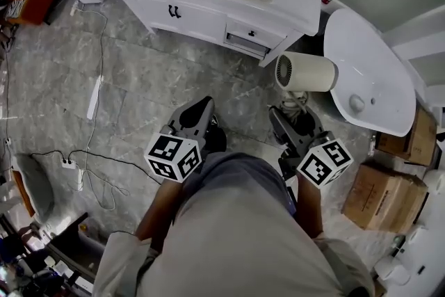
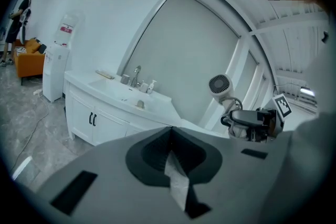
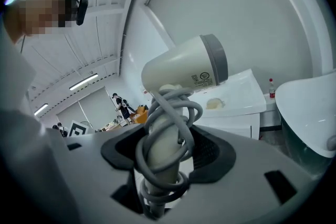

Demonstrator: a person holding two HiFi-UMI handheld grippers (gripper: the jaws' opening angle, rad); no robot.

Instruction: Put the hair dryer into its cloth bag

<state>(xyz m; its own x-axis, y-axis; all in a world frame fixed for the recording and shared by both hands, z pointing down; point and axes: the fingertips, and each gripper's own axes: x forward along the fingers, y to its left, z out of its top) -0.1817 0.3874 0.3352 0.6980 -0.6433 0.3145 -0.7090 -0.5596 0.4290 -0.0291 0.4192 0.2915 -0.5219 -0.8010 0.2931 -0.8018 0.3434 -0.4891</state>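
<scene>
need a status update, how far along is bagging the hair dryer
Done: the hair dryer is picked up, cord wound round its handle. In hand: the right gripper clamps that handle, holding it above the floor by the white vanity. Left: no cloth bag shows in any view, and the left gripper is shut, so bagging hasn't begun.

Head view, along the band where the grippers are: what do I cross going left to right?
white power strip on the floor → left gripper → right gripper, shut on the hair dryer → cardboard box
</scene>
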